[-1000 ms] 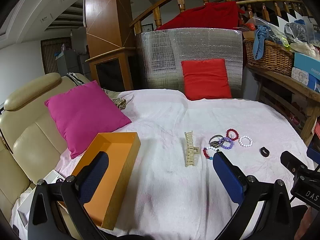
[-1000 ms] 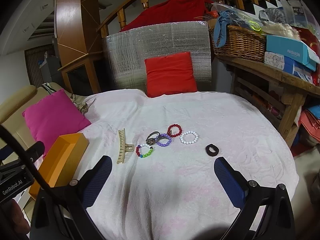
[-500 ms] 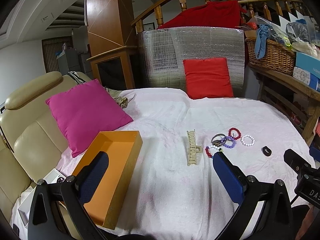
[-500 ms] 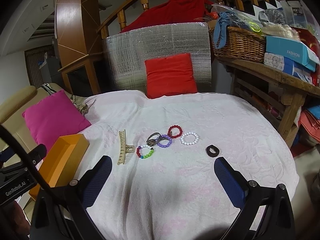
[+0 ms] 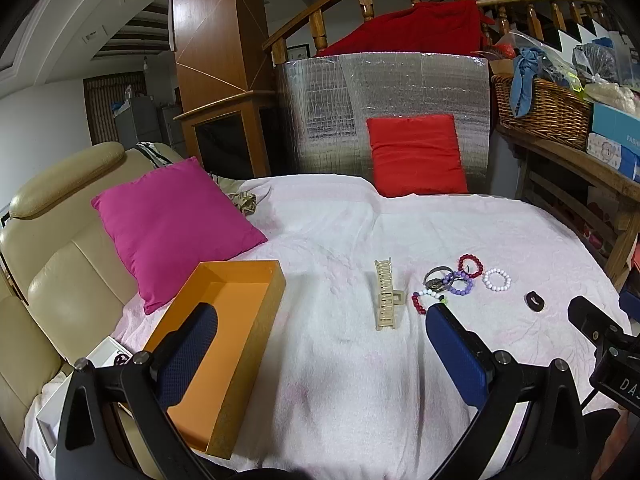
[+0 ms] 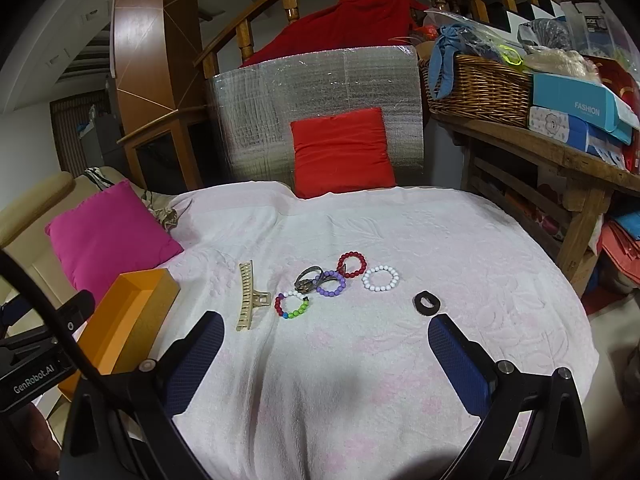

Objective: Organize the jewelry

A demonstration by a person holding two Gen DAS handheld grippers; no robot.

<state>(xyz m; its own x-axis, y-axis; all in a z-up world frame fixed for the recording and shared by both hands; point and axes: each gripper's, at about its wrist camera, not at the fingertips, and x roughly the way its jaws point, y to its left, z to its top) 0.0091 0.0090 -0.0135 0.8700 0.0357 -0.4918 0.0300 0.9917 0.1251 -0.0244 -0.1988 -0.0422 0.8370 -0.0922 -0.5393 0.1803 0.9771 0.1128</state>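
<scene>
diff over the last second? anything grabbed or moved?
Nothing grabbed. Left gripper eased slightly left, so the hair clip and bracelets slid a little right in its view. Right gripper barely shifted. Both stay open and empty above the cloth. Orange box, bracelets, clip and the dark ring lie where they were.

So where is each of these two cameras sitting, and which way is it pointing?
Left wrist: rides on the left claw, low over the bed, looking forward at the orange box and hair clip; its two blue fingers show, spread open.
Right wrist: rides on the right claw, further right, facing the bracelets; its open fingers show, with the left claw at the left edge.
Shared: box, clip, bracelets, black ring, red cushion.
</scene>
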